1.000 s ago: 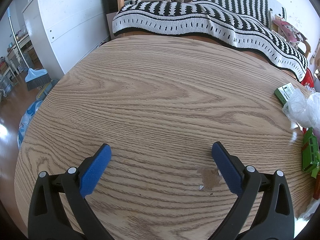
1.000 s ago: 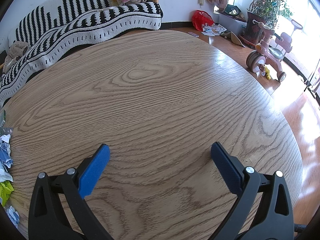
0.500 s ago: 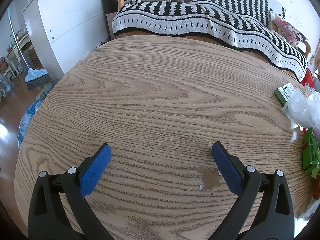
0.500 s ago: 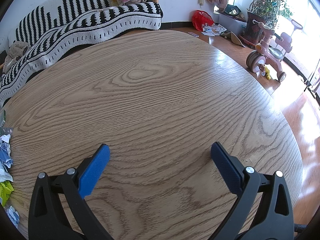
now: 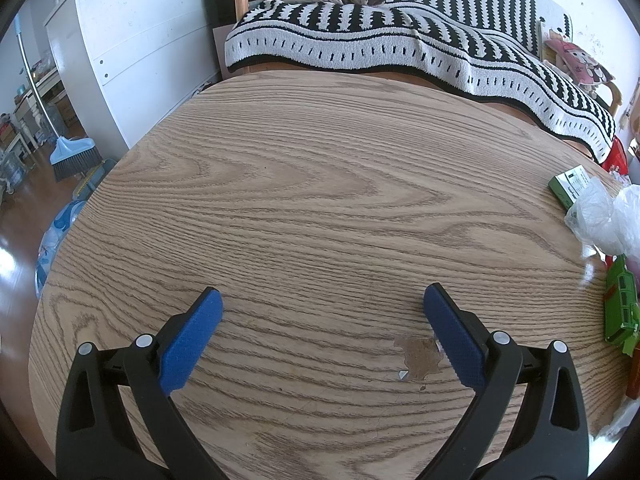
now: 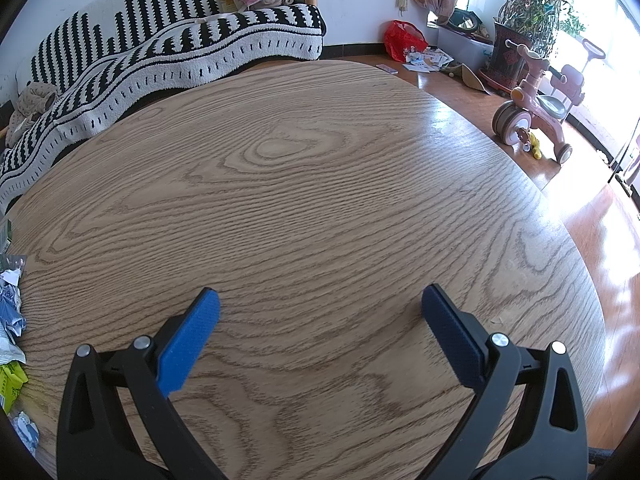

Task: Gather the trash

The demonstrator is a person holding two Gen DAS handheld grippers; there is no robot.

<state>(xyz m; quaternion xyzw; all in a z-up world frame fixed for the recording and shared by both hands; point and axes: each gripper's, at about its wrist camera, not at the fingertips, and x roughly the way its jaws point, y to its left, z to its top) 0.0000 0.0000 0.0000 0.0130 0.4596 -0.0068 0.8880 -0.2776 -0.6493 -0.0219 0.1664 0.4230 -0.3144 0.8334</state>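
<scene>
My left gripper (image 5: 322, 300) is open and empty above the round wooden table (image 5: 320, 184). Trash lies at the right edge of the left wrist view: a crumpled clear plastic bag (image 5: 608, 216), a green box (image 5: 570, 188) behind it and a green carton (image 5: 620, 308) nearer me. My right gripper (image 6: 320, 302) is open and empty over bare wood (image 6: 304, 200). In the right wrist view, crumpled wrappers (image 6: 10, 312) and a yellow-green packet (image 6: 10, 380) lie at the far left edge.
A brown chipped patch (image 5: 420, 358) marks the table beside my left gripper's right finger. A striped sofa (image 5: 400, 40) stands behind the table, a white dresser (image 5: 132, 48) and broom (image 5: 74, 156) at left. A pink tricycle (image 6: 536, 108) stands on the floor at right.
</scene>
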